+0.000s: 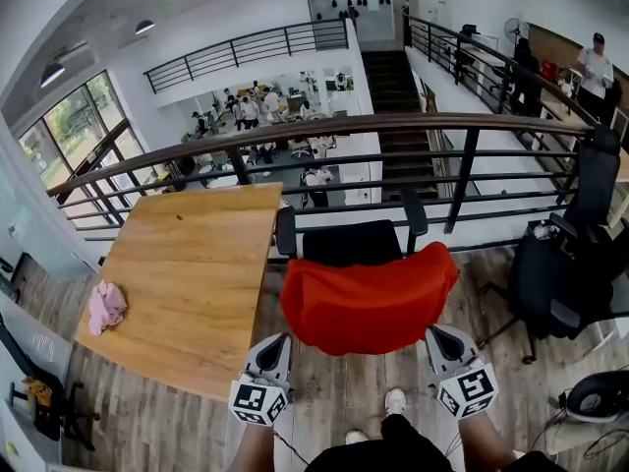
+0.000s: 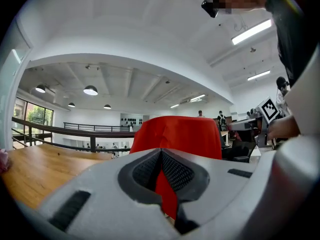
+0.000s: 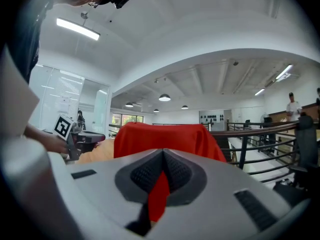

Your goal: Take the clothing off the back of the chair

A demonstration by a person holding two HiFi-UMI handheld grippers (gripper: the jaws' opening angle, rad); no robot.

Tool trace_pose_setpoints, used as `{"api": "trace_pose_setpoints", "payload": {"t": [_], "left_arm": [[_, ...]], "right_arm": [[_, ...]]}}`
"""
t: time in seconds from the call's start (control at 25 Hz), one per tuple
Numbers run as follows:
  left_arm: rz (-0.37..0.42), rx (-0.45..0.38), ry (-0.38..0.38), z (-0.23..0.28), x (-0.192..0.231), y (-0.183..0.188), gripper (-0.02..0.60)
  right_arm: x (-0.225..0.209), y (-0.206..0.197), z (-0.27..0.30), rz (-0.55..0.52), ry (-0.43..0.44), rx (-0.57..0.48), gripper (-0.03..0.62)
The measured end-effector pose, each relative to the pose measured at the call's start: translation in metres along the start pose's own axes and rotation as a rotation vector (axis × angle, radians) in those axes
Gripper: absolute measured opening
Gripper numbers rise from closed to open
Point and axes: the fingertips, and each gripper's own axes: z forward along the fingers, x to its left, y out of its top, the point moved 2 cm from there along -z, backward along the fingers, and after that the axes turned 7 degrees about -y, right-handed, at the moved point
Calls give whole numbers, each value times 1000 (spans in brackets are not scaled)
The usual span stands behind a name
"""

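left gripper [image 1: 278,341] — right gripper [image 1: 437,333]: both pinch red clothing [image 1: 369,303] | draped on chair [image 1: 351,242] | table [image 1: 187,264] left — railing [image 1: 324,126] beyond

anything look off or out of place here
Only the crumpled pink cloth lying alone near the left edge of the wooden table looks stray. The red clothing hangs fairly evenly over the chair, each lower corner pinched by the left gripper and right gripper. Nothing looks spilled or damaged.

Clothing: we see a red garment [image 1: 369,303] draped wide over the chair back, hanging down at both sides.
Grip: its near left corner is pinched in the left gripper [image 1: 278,342], its near right corner in the right gripper [image 1: 439,334].
Chair: a black office chair [image 1: 349,244], its seat and armrests showing on the far side of the garment.
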Motion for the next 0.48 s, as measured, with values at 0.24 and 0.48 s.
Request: {"api": "trace_pose_setpoints", "payload": {"t": [0.24,0.48], "left_arm": [[32,17,2,32,19,10,17],[1,20,-2,64,30,8,77]], "right_arm": [[-52,2,8,12,-98,8,6],[-91,-7,23,29,-111,59,66]]}}
